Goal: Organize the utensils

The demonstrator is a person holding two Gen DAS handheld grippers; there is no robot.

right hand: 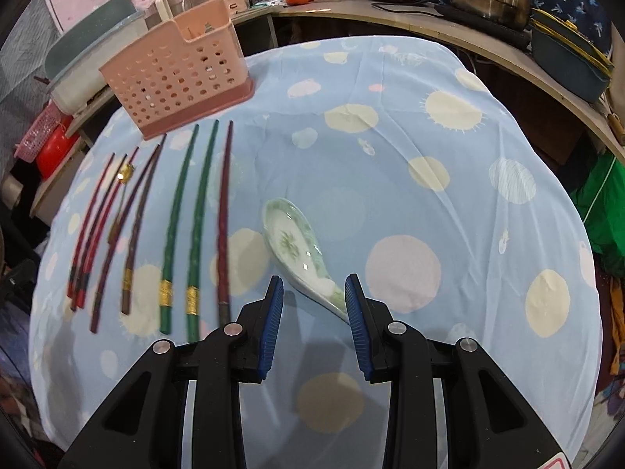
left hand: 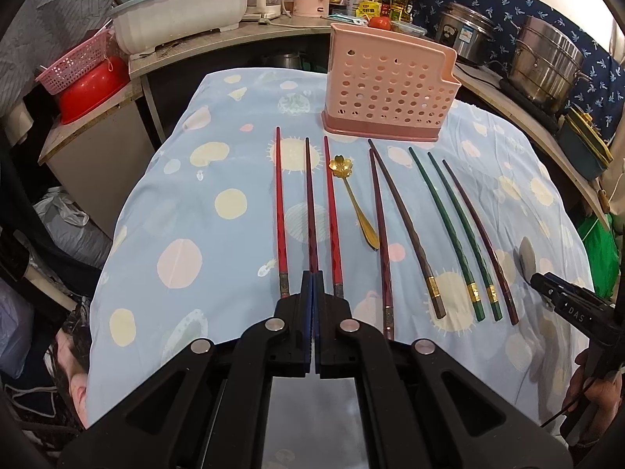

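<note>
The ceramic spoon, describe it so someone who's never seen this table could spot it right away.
Start at the pink holder at the back of the blue dotted cloth, then follow the row of chopsticks lying in front of it to its right end. The ceramic spoon lies just past them, the only white, green-patterned, broad-bowled piece.

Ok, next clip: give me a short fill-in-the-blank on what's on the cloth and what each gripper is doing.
1. The pink perforated plastic utensil holder stands on the dotted blue cloth with ____ inside it.
2. The left gripper is ____, its tip at the middle dark red chopstick.
3. The handle of the white-and-green ceramic soup spoon lies between the ____ gripper's open jaws.
4. The two chopsticks with gold bands nearest the soup spoon are ____.

Missing words: nothing visible; shut; right; green
</note>
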